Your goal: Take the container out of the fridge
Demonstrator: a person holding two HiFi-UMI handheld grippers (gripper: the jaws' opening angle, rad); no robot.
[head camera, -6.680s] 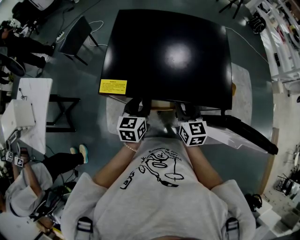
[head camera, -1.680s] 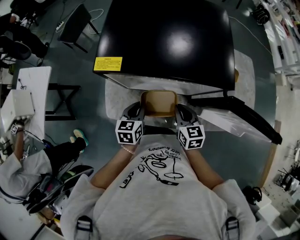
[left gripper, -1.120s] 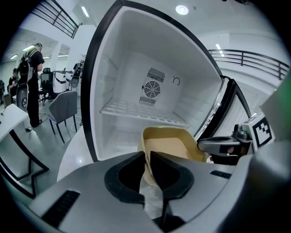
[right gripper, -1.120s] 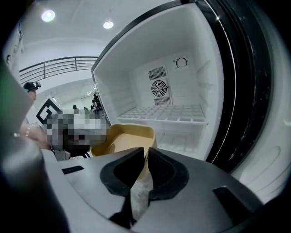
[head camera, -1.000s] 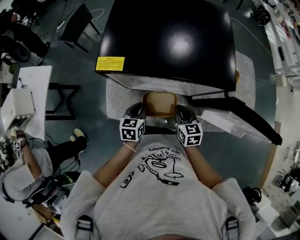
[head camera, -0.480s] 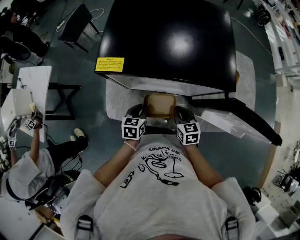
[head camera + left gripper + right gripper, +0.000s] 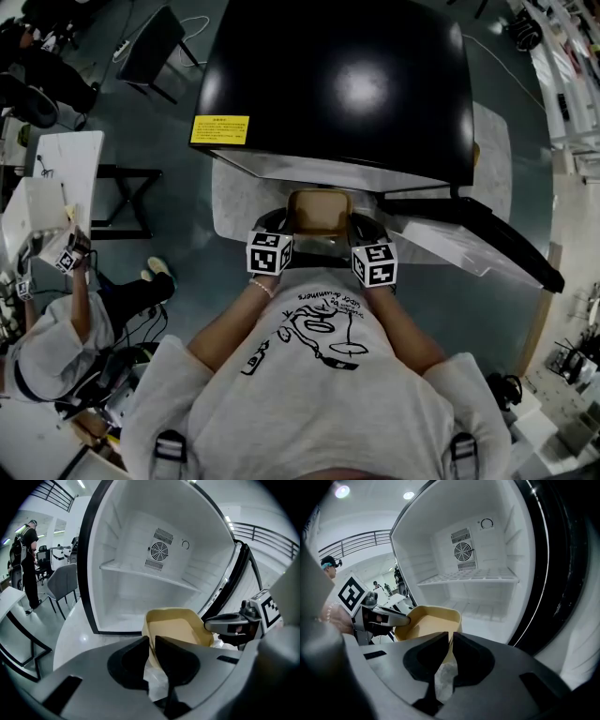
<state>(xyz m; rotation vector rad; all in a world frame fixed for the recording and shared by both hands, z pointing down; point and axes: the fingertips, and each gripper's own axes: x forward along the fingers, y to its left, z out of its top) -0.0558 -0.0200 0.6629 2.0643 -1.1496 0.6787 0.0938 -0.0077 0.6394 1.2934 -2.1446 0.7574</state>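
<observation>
Fridge (image 7: 337, 89): black cabinet with a glossy top, standing open toward the person; white interior visible in both gripper views.
Fridge door (image 7: 483, 246): swung out to the person's right, white inner lining facing up in the head view.
Support surface (image 7: 234, 199): pale marbled top under the fridge, projecting in front of the opening.
Shelf (image 7: 471, 577): one white shelf across the cavity, roughly mid-height.
Container (image 7: 319, 211): tan open tub with rounded corners, outside the cavity, just in front of the opening and above the pale surface, carried between the two grippers; in the left gripper view (image 7: 176, 629) its mouth faces up.
Left gripper (image 7: 152, 640): jaws nearly together, clamped on the container's left wall, one jaw inside the rim and one outside.
Right gripper (image 7: 451, 638): jaws nearly together, clamped on the container's right wall in the same manner.
Fan grille (image 7: 159, 551): round vent on the rear wall, above the shelf.
Yellow label (image 7: 219, 129): on the fridge top's front left corner; print unreadable.
</observation>
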